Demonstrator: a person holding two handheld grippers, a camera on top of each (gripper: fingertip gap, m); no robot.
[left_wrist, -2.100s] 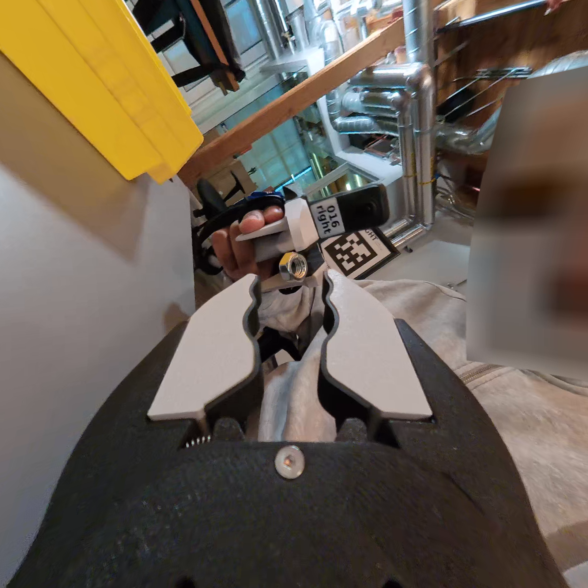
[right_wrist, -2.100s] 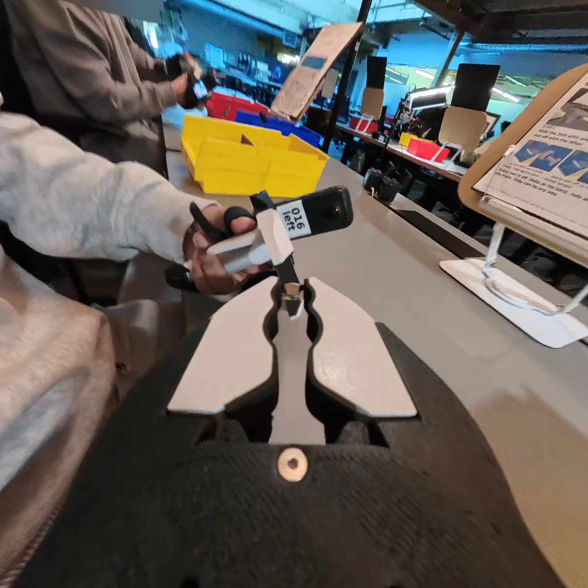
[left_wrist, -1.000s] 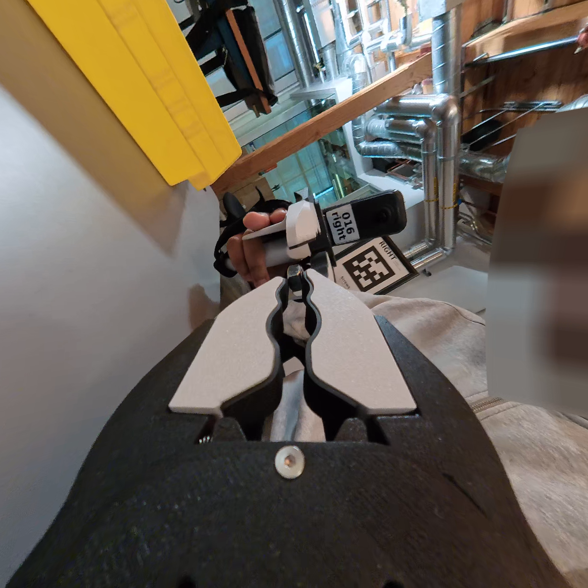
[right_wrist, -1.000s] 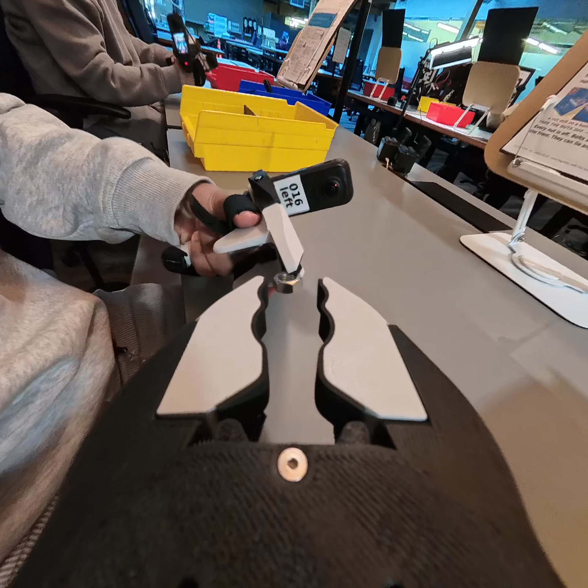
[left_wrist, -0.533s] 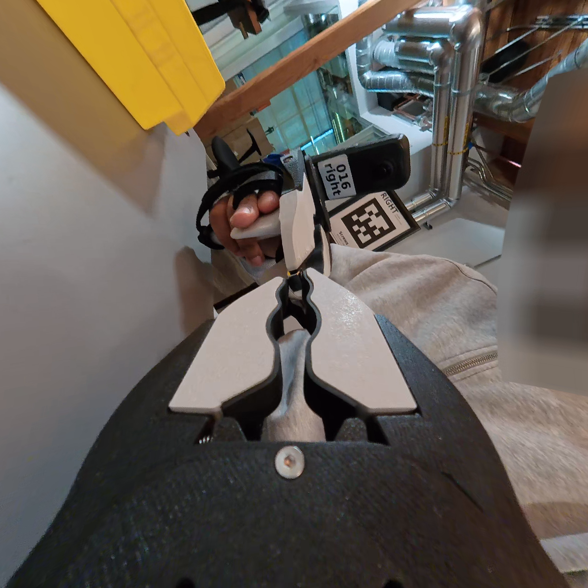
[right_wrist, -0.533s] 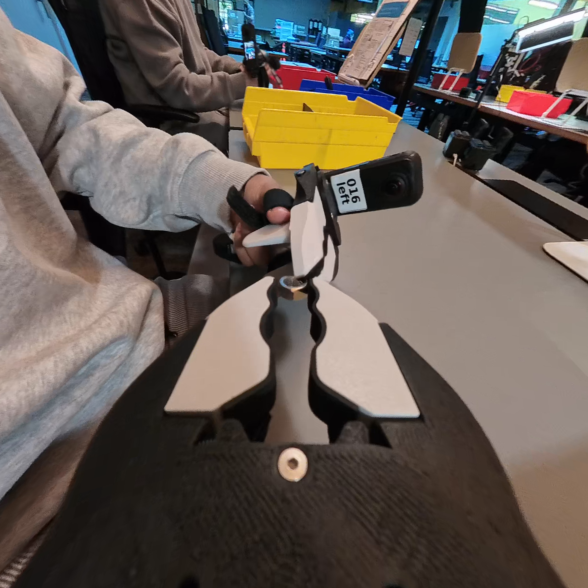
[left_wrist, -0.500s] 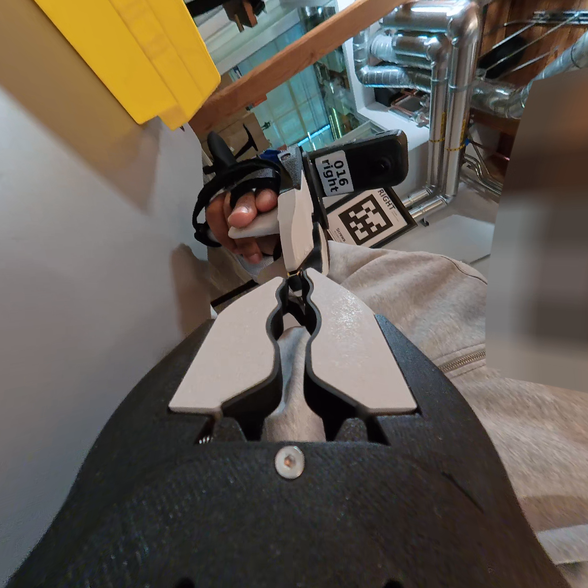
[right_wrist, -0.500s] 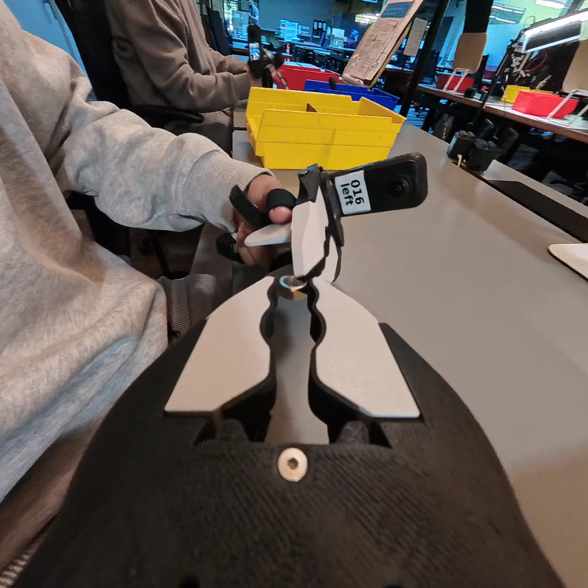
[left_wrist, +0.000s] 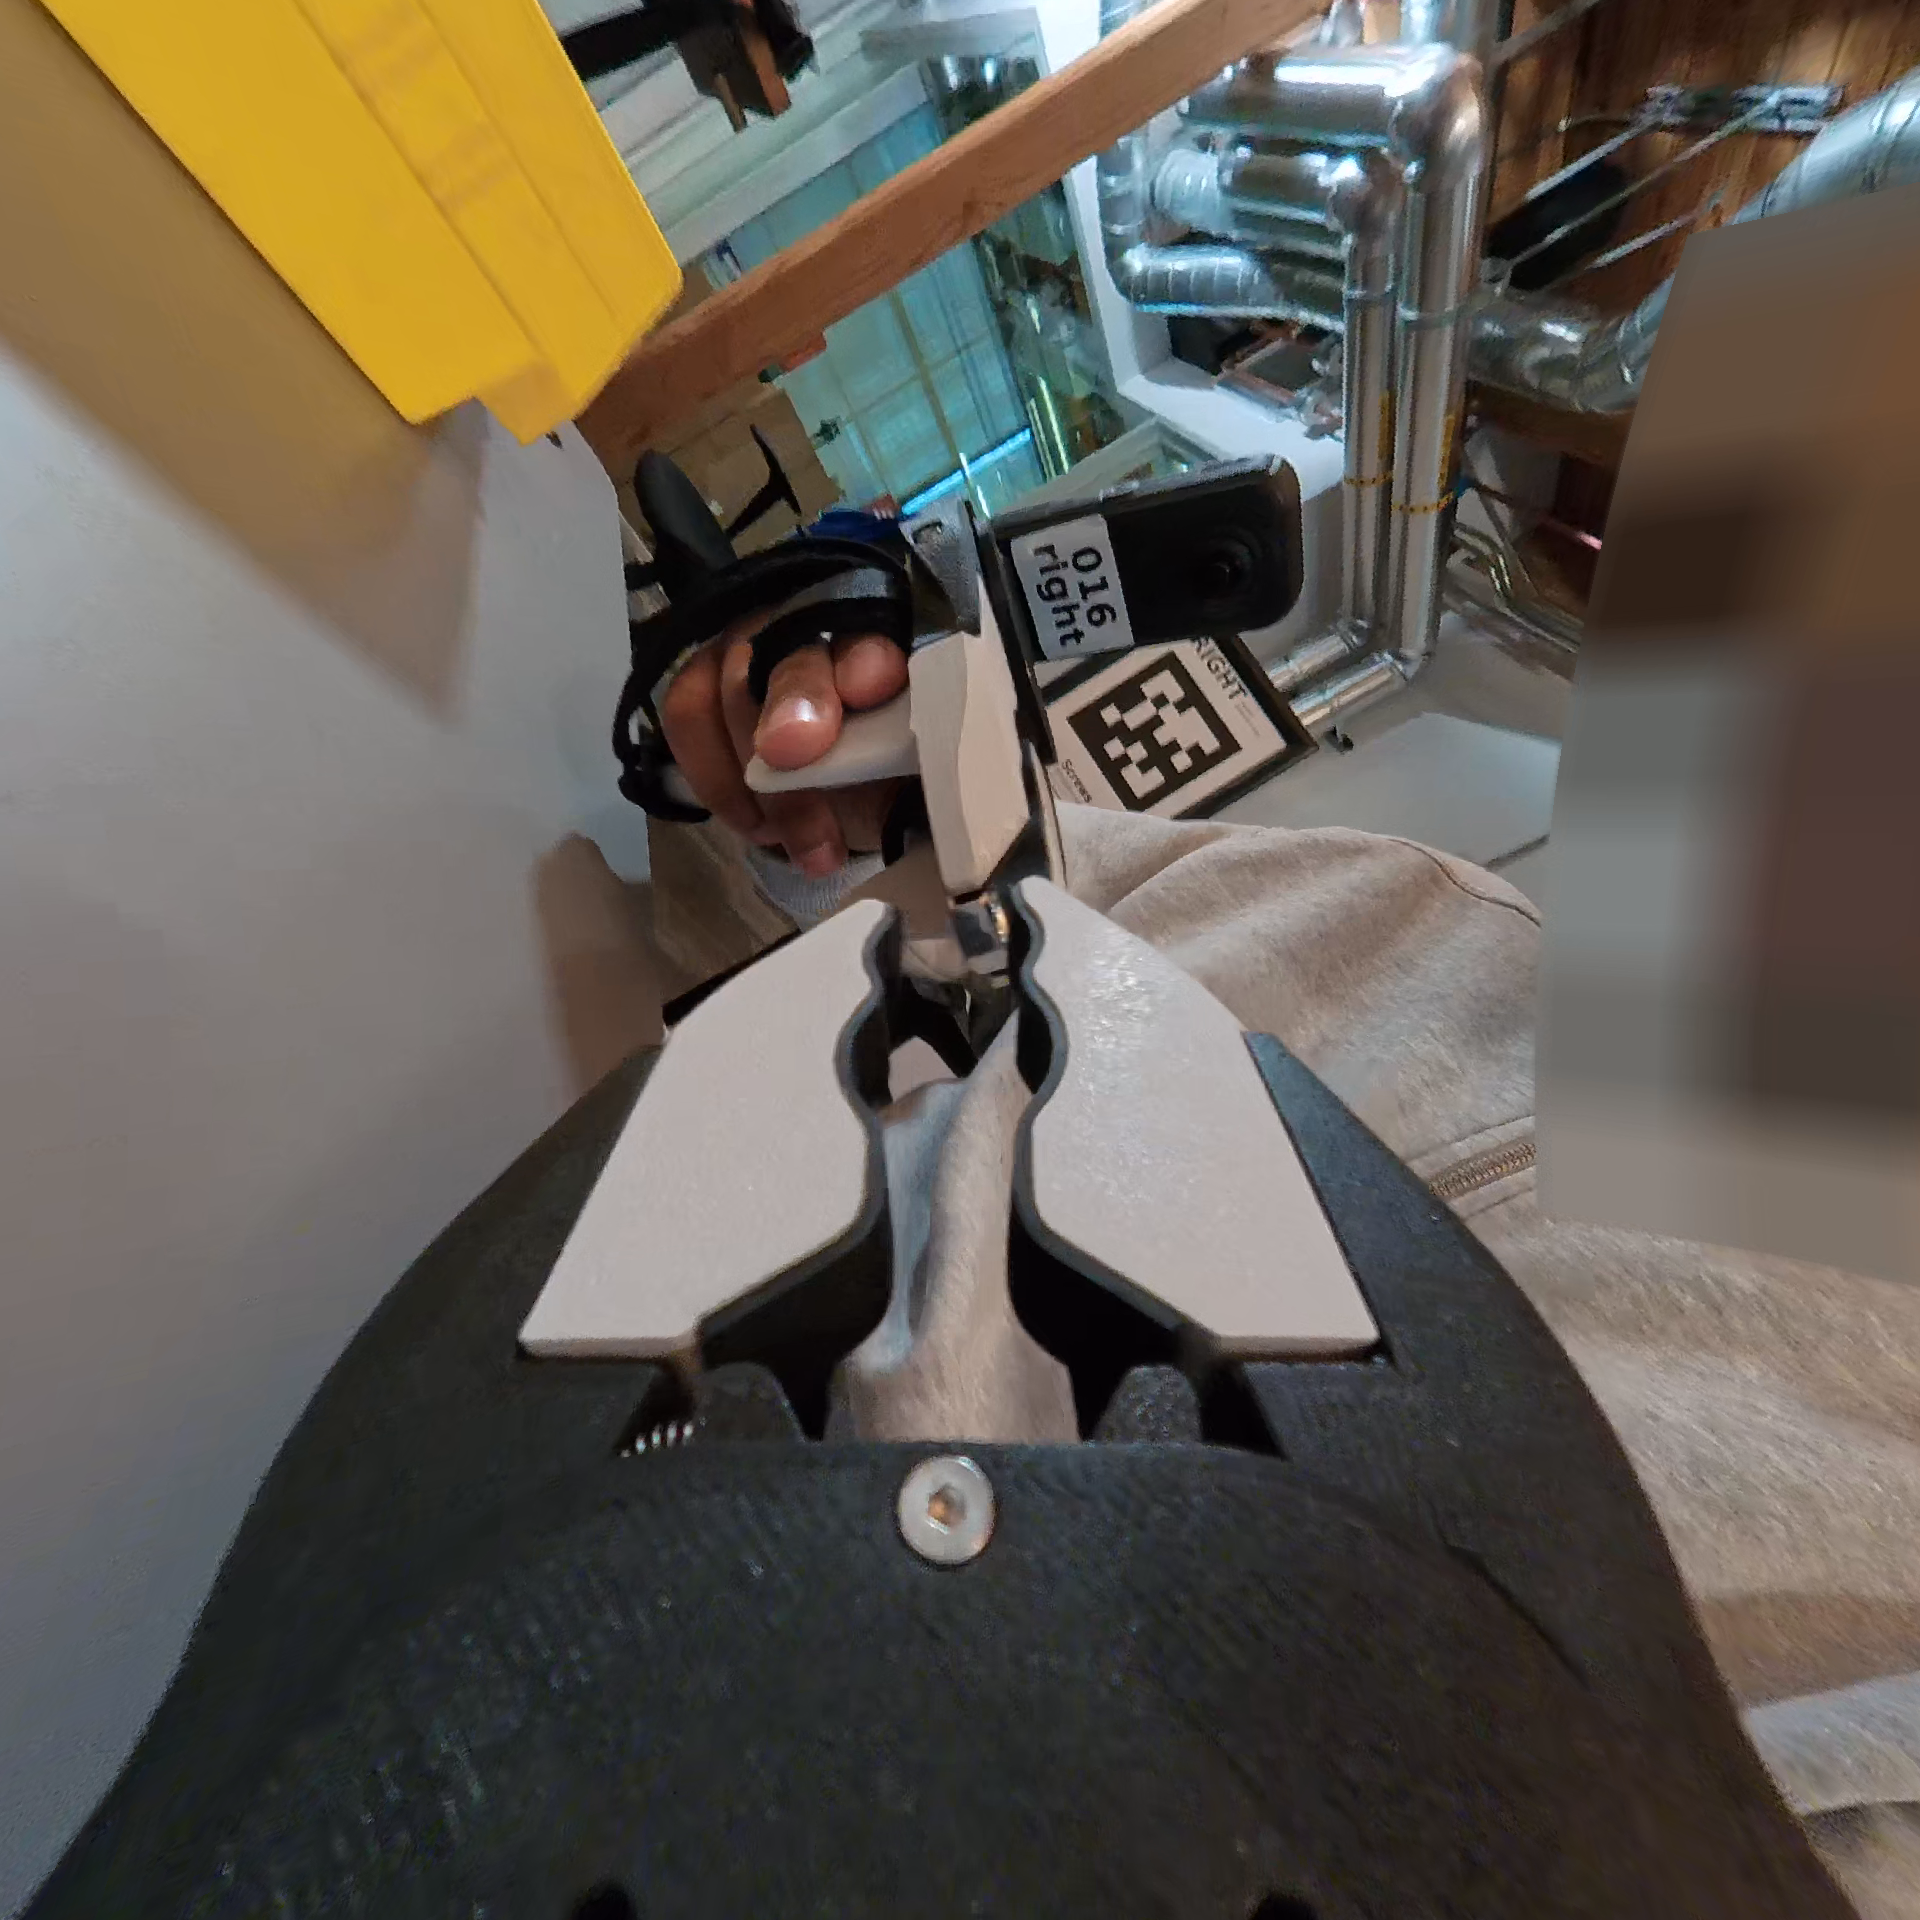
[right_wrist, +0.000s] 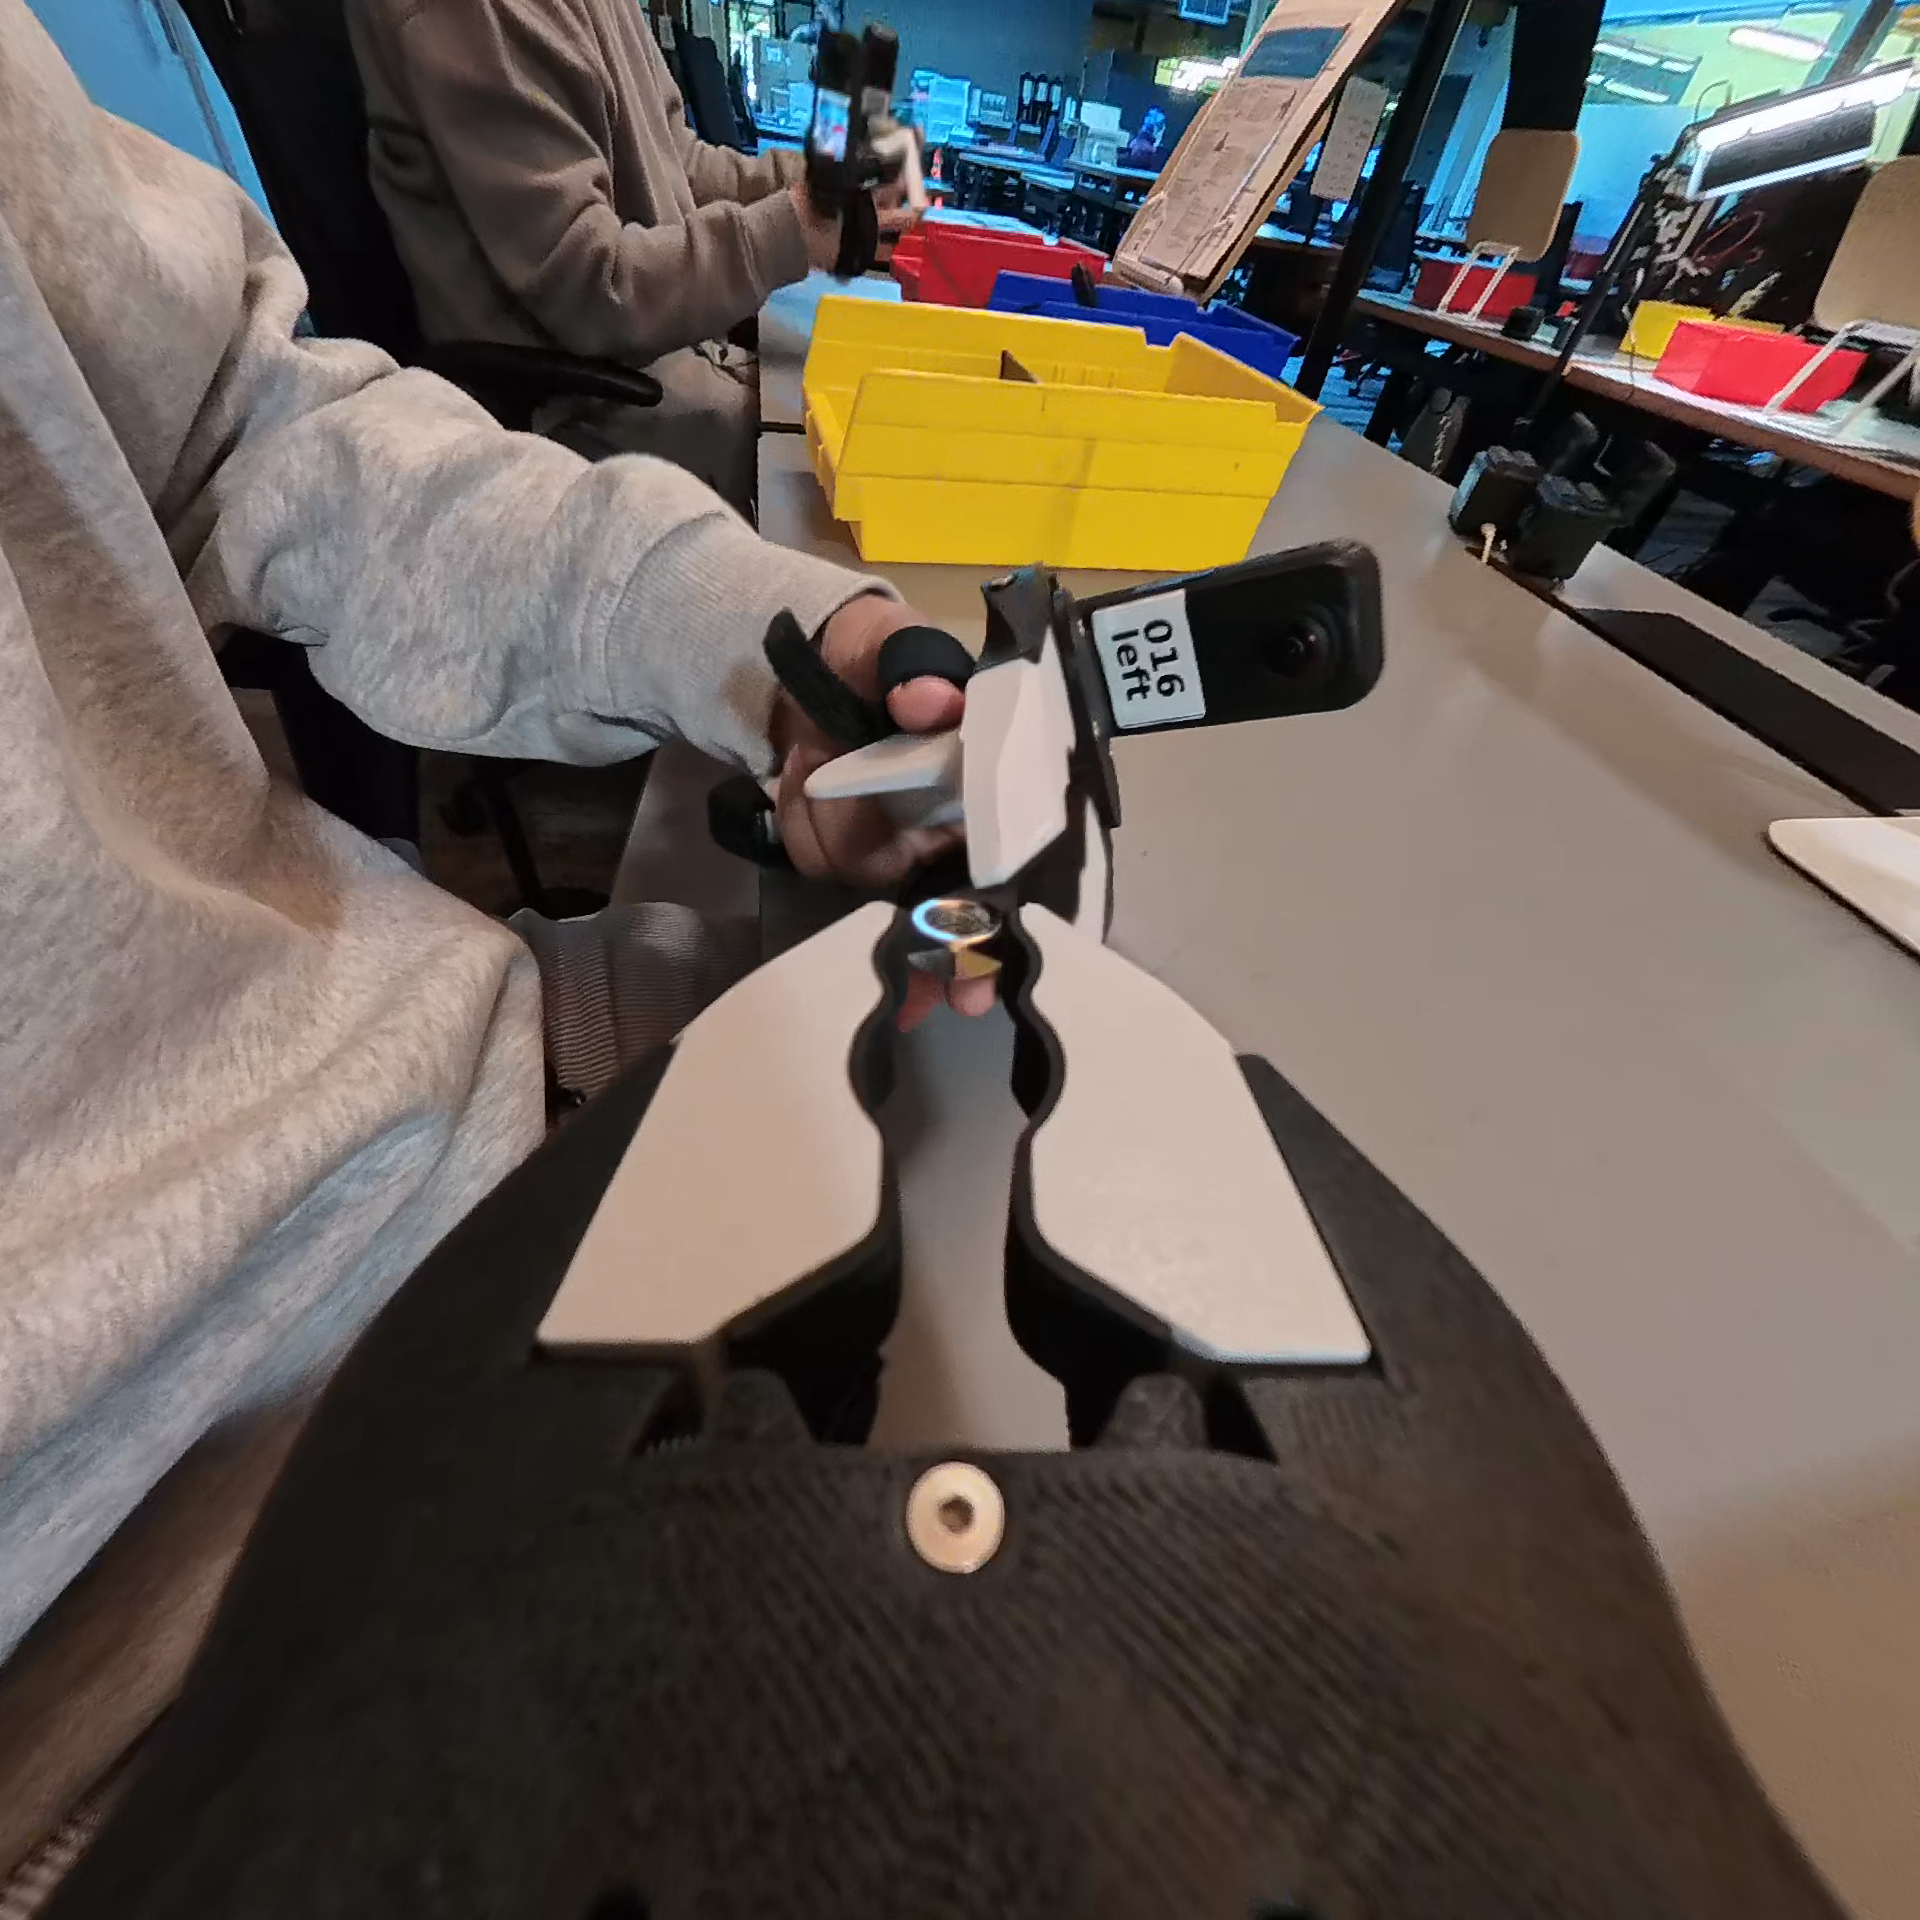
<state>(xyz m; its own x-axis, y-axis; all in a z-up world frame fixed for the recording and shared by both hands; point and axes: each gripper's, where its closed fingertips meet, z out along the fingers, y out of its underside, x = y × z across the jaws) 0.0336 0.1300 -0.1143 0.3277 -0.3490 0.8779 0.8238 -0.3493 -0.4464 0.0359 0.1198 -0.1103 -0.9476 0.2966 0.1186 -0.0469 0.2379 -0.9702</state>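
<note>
A small shiny hex nut (right_wrist: 951, 938) sits between the fingertips of my right gripper (right_wrist: 954, 925), which is shut on it, above the grey table (right_wrist: 1455, 987). My left gripper (left_wrist: 954, 920) faces the right one tip to tip. Its jaws stand a little apart and straddle the nut (left_wrist: 982, 928) and the right gripper's tips. In the right wrist view the left gripper (right_wrist: 997, 894) hangs tip-down just over the nut. In the left wrist view the right gripper (left_wrist: 971, 914) comes down from above, held by a hand (left_wrist: 790, 727). A grey sleeve (right_wrist: 468, 582) leads to the left hand.
Yellow bins (right_wrist: 1049, 457) stand on the table behind the grippers, with red and blue bins (right_wrist: 1132, 307) farther back; one yellow bin (left_wrist: 395, 208) shows at the upper left. Another seated person (right_wrist: 540, 177) holds a device. A white stand base (right_wrist: 1860, 862) lies at the right edge. Left and right tips are no more than a few centimetres apart.
My right gripper closed on the nut that the left gripper held. My left gripper's jaws have since spread a little. Both grippers stay tip to tip.
</note>
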